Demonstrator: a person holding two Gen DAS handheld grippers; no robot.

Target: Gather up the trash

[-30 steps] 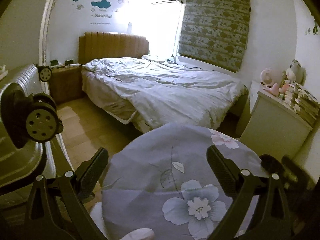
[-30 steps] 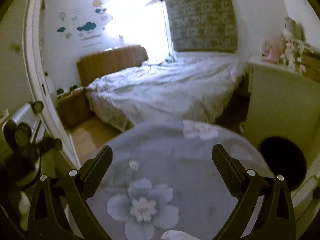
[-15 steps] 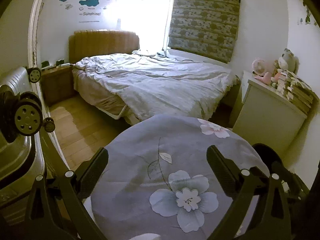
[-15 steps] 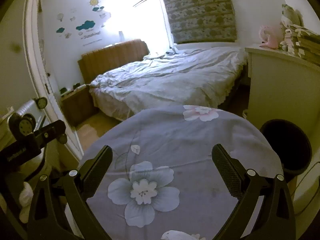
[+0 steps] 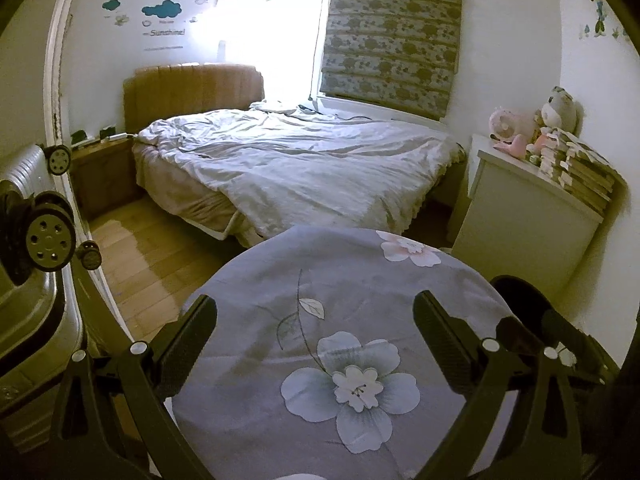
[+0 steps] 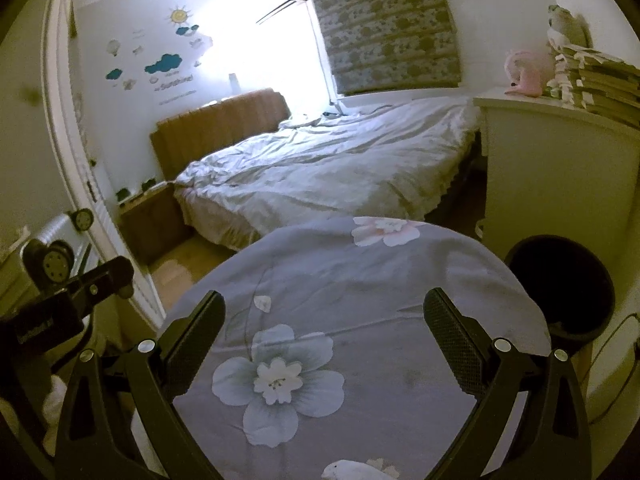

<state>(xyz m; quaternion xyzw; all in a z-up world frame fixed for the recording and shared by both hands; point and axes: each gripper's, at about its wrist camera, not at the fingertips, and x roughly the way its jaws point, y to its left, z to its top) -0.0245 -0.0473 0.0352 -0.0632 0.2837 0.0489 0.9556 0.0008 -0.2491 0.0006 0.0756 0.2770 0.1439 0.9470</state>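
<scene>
Bedroom, floral table [image 6: 360, 288] | both grippers' fingers wide, empty | bin [image 6: 560, 284] right of right gripper [image 6: 324, 344], nearer it

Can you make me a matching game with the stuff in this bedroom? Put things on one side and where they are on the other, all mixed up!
Things:
1. dark bin
2. pink fan
3. cloud stickers
4. big flower

Places:
A. on the wall above the headboard
B. printed on the grey tablecloth
C. on the floor beside the round table
D. on top of the white cabinet

Pairs: 1-C, 2-D, 3-A, 4-B
</scene>
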